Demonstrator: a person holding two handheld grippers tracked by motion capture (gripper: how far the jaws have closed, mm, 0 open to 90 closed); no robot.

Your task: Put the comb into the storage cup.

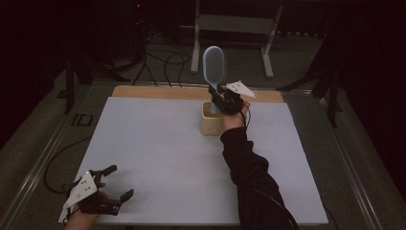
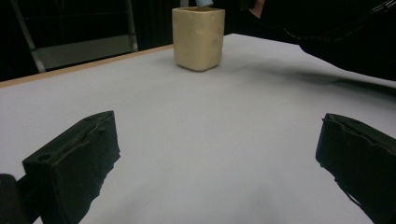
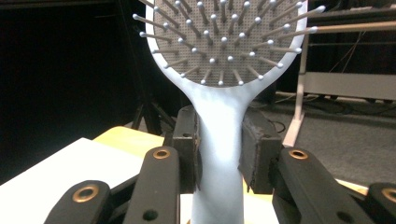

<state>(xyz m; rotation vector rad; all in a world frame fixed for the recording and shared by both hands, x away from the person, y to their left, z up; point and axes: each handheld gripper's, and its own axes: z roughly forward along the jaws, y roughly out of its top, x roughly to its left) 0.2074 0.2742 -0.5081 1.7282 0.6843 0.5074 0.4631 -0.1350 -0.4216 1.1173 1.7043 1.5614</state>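
High view, cup: a cream square cup (image 1: 211,122) stands upright on the white sheet (image 1: 167,158), toward the sheet's far edge.
High view, brush: a pale blue hairbrush (image 1: 214,67) stands upright w/ its handle end down in the cup & its oval head well above the cup's rim.
High view, R gripper: the right gripper (image 1: 219,96) sits just above the cup's far-right side, clamped on the brush handle; a black sleeve (image 1: 249,177) runs from it to the bottom edge.
High view, L gripper: the left gripper (image 1: 117,182) lies low, well apart from the cup, near the sheet's near-left corner, jaws spread w/ nothing between them.
L gripper view, jaws: the two black jaws stand wide apart over bare sheet.
L gripper view, cup: the cup (image 2: 198,37) stands straight ahead & far off; a bit of blue brush handle (image 2: 204,3) shows at its mouth; the sleeve (image 2: 336,32) is just right of the cup.
R gripper view, grip: the right gripper (image 3: 219,149) has both pads pressed on the brush handle (image 3: 218,140), one each side.
R gripper view, brush head: bristle side faces the camera, ball-tipped pins showing; head rises above the jaws.
R gripper view, cup: too little shows at the bottom edge to tell.
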